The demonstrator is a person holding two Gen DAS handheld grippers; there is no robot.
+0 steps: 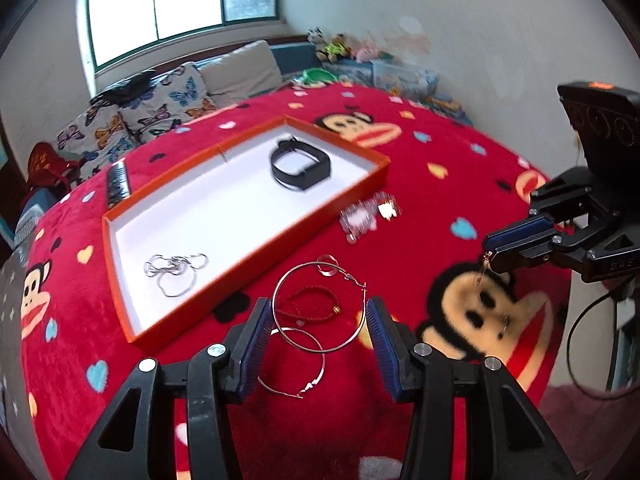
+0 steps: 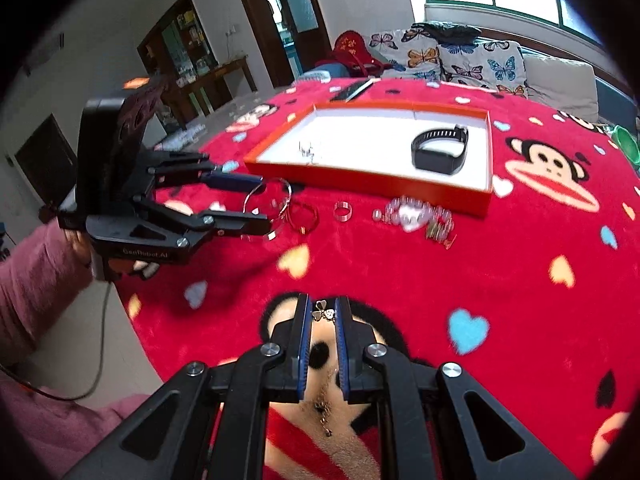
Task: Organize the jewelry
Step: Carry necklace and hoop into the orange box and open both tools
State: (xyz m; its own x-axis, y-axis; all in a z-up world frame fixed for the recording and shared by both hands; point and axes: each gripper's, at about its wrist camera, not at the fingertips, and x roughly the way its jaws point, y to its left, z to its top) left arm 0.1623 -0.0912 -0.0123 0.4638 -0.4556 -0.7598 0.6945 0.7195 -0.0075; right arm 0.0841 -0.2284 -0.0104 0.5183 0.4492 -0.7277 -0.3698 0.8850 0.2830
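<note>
My left gripper (image 1: 318, 312) is shut on a large silver hoop earring (image 1: 273, 304), whose wire spans from pad to pad. A second hoop (image 1: 280, 391) hangs below it. From the right wrist view, the left gripper (image 2: 266, 202) holds the hoops just above the cloth, in front of the orange tray (image 2: 360, 178). My right gripper (image 2: 323, 308) is shut on a thin gold pendant chain (image 2: 324, 408) that dangles beneath the fingers. It also shows at the right as the right gripper (image 1: 490, 254). The tray (image 1: 248, 256) holds a black wristband (image 1: 300, 168) and silver pieces (image 1: 176, 272).
On the red monkey-print cloth lie a red cord bracelet (image 1: 312, 302), a clear ring (image 1: 326, 266) and a clear bead bracelet (image 1: 368, 216). A dark comb-like thing (image 1: 118, 184) lies behind the tray. A person's pink sleeve (image 2: 36, 280) is at the table's left edge.
</note>
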